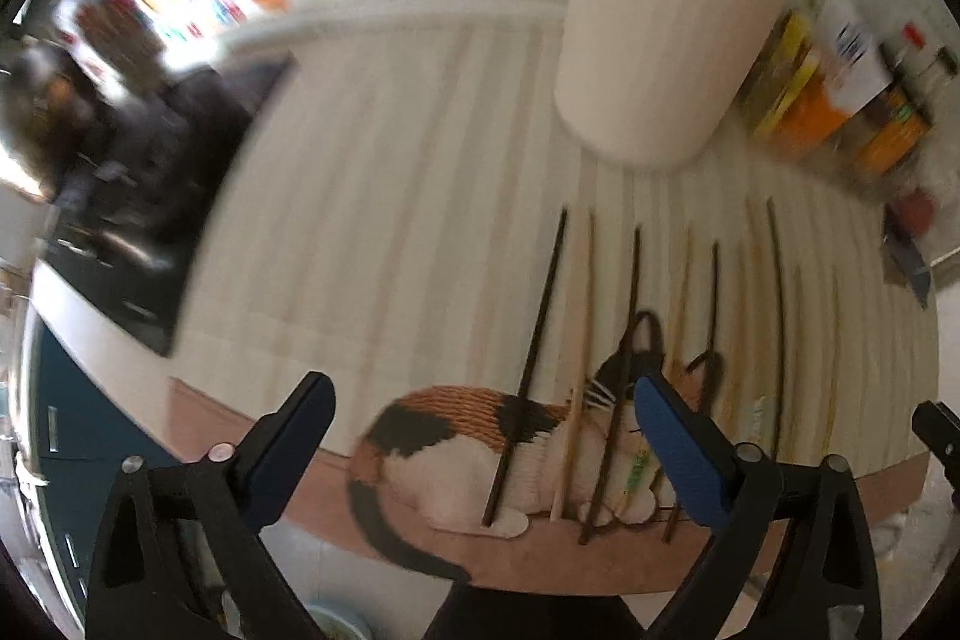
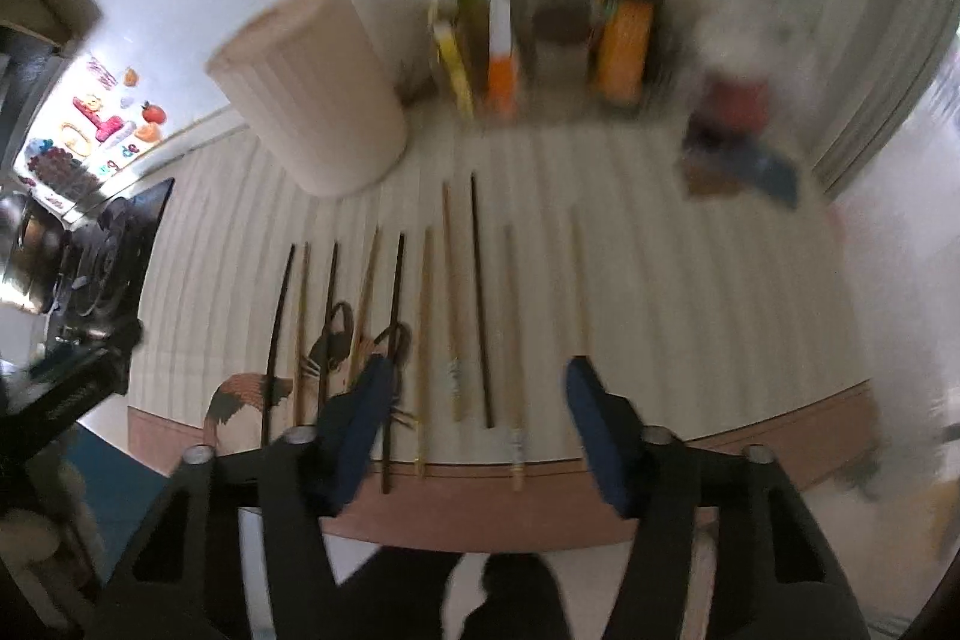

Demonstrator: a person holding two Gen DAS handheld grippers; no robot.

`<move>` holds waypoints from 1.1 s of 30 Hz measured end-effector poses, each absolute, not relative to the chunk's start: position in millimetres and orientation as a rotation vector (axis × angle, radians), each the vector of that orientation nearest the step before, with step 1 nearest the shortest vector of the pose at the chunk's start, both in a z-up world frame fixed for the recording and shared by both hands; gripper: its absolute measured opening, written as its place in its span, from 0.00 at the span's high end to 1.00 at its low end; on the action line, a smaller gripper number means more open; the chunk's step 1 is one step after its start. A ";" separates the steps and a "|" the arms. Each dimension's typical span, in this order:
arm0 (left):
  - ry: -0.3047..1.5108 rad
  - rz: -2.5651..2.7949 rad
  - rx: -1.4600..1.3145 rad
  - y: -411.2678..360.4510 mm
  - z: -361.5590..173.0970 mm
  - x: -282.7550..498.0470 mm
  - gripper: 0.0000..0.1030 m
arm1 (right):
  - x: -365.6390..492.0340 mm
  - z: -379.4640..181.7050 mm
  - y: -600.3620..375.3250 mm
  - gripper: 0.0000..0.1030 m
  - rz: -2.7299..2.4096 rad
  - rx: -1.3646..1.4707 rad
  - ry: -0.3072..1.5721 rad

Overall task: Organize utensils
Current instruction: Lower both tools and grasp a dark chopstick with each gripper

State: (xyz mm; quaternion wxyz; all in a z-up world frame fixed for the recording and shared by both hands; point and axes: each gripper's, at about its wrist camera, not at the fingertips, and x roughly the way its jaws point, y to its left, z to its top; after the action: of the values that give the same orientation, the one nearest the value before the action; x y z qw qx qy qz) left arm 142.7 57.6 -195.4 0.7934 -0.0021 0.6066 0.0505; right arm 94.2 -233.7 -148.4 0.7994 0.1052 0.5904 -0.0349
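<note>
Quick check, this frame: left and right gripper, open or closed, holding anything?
Left gripper: open, holding nothing, above the chopsticks.
Right gripper: open, holding nothing, also above the chopsticks.

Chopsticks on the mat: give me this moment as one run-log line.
left tongs: open, empty | right tongs: open, empty | chopsticks: lying in a row on mat | beige container: upright behind them | stage: none picked yet

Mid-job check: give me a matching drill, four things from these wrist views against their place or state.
Things:
1. left tongs
2. beige cup
3. chopsticks
4. cat picture

Places or states:
A. printed at the mat's near edge
B. upright behind the chopsticks
C. open, empty
D. laid side by side on the mat

Pairs: 1-C, 2-B, 3-D, 4-A
</note>
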 end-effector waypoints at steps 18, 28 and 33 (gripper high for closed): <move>1.495 -0.075 0.076 45.8 -307.7 174.9 0.87 | 184.6 -289.2 -190.5 0.63 -0.054 0.373 1.522; 1.507 -0.037 0.025 89.9 -298.5 169.8 0.96 | 203.6 -325.4 -144.3 0.64 -0.095 0.258 1.618; 1.524 -0.050 -0.015 122.3 -285.6 172.3 0.96 | 202.1 -340.6 -127.6 0.75 -0.108 0.189 1.669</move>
State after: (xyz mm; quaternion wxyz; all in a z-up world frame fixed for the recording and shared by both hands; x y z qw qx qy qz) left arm 172.3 122.3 -285.6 0.7231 -0.0068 0.6903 -0.0226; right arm 202.1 -127.6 -340.6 0.6661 0.0839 0.7396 -0.0478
